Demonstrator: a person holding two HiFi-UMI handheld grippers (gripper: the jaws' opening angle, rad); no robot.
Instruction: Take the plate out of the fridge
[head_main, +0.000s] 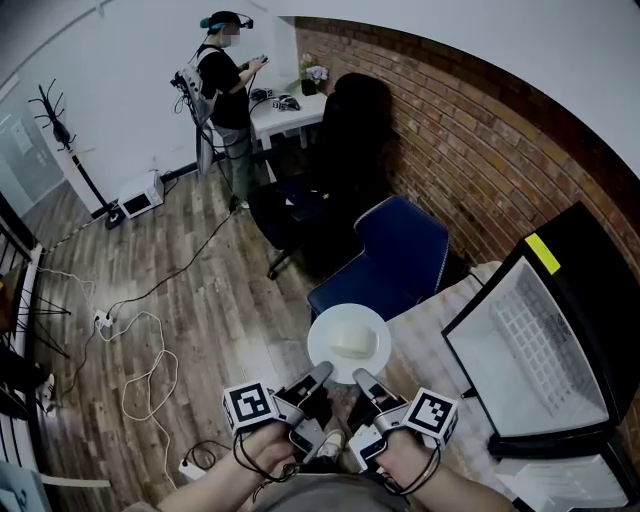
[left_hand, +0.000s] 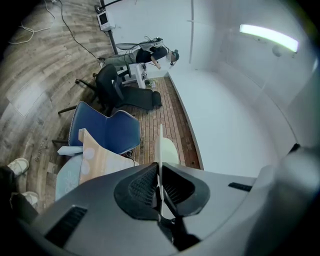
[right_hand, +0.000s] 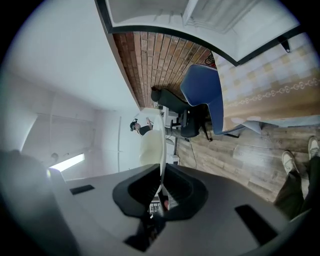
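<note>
Pinching the near rim of the plate (head_main: 325, 335) from two sides, the left claw (head_main: 318, 376) and the right claw (head_main: 362, 379) are both closed on it. Each gripper view shows the thin white edge running straight down between the pads. The plate is already clear of the fridge (head_main: 500, 370), held level in the lower centre of the frame above the wooden floor. A pale lump (head_main: 352, 342) sits on it, possibly food, though the view is too soft to say what. The main risk, as I judge it, is the hold itself. Only the near edge is clamped, so the far side hangs unsupported and could dip, letting the lump slide off. If the two claws drift apart or twist against each other, the smooth rim could slip from the pads. Just beyond the plate stands a blue chair (head_main: 400, 250), and its seat lies in the way of any forward move. The cloth-covered table (head_main: 440, 320) and the open fridge crowd the right side of the frame. A black office chair (head_main: 345, 130) sits behind, cables (head_main: 150, 370) trail across the floor at lower left, and a person (head_main: 228, 90) stands at a desk in the upper left, well apart.
</note>
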